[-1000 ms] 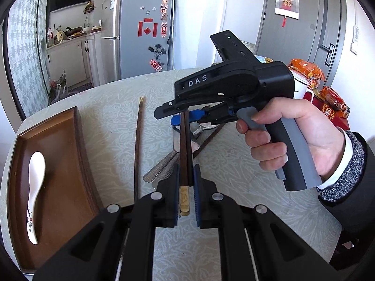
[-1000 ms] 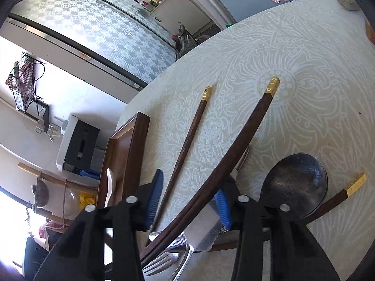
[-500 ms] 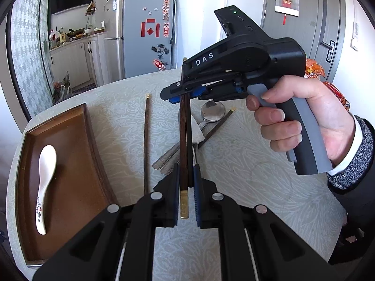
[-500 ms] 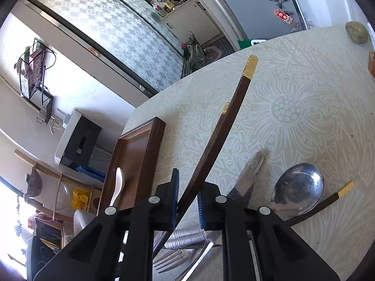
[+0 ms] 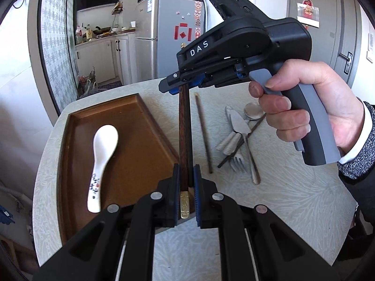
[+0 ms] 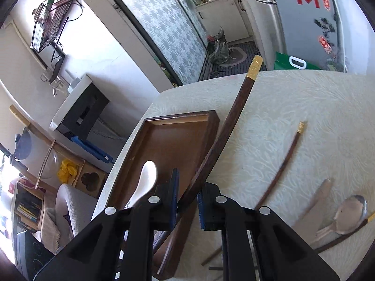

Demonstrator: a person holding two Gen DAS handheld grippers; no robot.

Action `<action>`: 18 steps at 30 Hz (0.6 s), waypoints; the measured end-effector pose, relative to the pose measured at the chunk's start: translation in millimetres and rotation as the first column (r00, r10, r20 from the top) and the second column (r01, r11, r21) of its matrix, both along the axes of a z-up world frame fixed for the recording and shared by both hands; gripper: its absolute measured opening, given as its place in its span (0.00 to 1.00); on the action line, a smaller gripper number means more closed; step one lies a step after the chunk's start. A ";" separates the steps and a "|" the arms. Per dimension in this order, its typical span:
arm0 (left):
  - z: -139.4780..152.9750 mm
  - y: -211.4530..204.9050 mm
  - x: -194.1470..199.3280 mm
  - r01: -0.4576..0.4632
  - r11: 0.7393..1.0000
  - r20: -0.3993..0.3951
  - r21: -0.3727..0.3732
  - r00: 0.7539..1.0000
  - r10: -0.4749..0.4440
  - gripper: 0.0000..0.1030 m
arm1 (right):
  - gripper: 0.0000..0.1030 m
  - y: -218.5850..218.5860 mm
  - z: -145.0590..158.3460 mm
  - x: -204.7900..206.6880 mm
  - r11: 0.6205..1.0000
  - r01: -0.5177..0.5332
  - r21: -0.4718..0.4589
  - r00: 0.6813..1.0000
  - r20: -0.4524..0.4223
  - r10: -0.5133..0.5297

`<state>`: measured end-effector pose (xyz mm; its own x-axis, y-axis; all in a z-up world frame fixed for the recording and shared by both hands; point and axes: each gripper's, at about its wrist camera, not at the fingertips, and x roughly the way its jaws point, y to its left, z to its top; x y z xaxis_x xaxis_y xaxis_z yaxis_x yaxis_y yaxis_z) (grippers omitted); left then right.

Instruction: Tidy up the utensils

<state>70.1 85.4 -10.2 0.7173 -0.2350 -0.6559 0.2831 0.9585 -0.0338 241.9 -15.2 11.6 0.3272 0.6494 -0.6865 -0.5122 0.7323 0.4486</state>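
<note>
Surface (image 5: 293, 199), pale patterned, round-edged, carries everything; landmark = wooden tray (image 5: 77, 145) on its left part

Tray: long, shallow, holds only a white ceramic spoon (image 5: 103, 159), lying lengthwise on the tray floor, bowl toward the far end

Dark chopstick (image 5: 185, 140) with gold end caps is off the surface, held in the air at both ends, right over the tray's right rim. Long axis runs roughly along that rim, near end low, far end higher. Left tongs (image 5: 186, 196) clamped on its near gold-capped end; right tongs (image 5: 185, 85) clamped on the shaft further along, a hand (image 5: 311, 107) on the grip. In the right wrist view the right tongs (image 6: 188, 201) have just been closing, shaft now pinched between the blue pads, far gold cap sticking out past the tray's far corner

Judgement: drop spot lies just left of the stick, so a short sideways shift into the tray; both tongs equally near, left one sits closer to the tray floor. Only the rim and the spoon could get in the way

Right of tray on the surface: second chopstick (image 5: 204, 133) near and about parallel; further right a pile of knife (image 5: 239, 126), fork (image 5: 238, 161), metal spoon (image 5: 252, 111) crossed by another chopstick (image 5: 243, 140), well apart from the tray
</note>
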 end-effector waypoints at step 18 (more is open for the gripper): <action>-30.2 47.3 28.5 -0.132 0.991 -0.111 0.020 0.985 0.133 0.12 | 0.16 88.3 -49.2 37.8 0.991 -0.083 -0.106 0.993 -0.087 0.074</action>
<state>98.6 132.8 -40.4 0.6634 -0.1339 -0.7362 0.1487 0.9878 -0.0457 279.8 73.1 -37.6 0.2176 0.5901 -0.7775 -0.5347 0.7385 0.4109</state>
